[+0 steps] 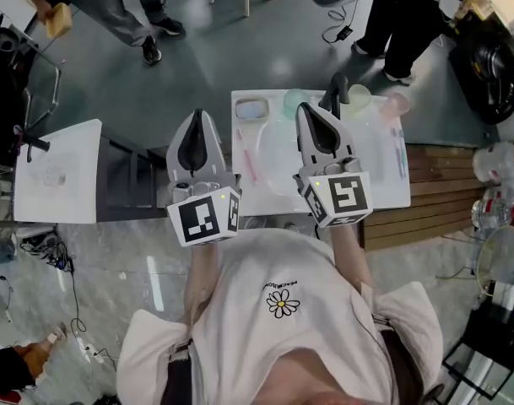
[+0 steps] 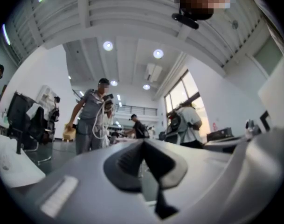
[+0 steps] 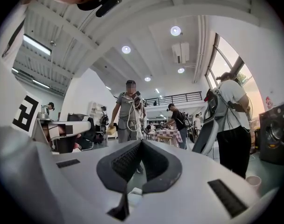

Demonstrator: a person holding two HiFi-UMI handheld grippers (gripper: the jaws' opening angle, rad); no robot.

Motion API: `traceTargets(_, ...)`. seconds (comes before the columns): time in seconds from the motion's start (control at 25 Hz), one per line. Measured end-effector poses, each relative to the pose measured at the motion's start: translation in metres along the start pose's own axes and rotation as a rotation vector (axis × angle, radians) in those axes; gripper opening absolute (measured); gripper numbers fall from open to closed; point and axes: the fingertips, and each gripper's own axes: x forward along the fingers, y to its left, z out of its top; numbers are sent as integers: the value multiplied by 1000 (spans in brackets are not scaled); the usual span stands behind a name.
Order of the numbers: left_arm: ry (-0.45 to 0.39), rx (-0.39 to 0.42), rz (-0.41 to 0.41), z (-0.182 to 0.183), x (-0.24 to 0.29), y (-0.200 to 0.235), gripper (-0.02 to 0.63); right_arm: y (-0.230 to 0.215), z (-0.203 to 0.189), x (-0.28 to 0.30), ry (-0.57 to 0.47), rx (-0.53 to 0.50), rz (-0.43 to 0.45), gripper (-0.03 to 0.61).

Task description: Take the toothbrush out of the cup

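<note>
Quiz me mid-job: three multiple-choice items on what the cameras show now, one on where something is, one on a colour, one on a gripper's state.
1. Where does the pink cup stand?
A. near the table's far edge, towards the right
B. at the table's near left corner
C. off the table

2. The top of the table is:
A. black
B. white
C. red

3. The jaws of the right gripper are:
A. wide apart
B. closed on an object
C. together, with nothing between them

Answers:
1 A: the head view shows it by the far edge, right of the other cups.
2 B: the bare top is plainly white.
3 C: the right gripper view shows the pads meeting with nothing held.
</note>
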Motion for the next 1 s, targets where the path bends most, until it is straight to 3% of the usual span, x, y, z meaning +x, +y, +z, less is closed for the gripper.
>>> traceTargets(1.0,18,-7,-52,-6,-8,-25,8,-13,-11,-25,42,26,-51,-1)
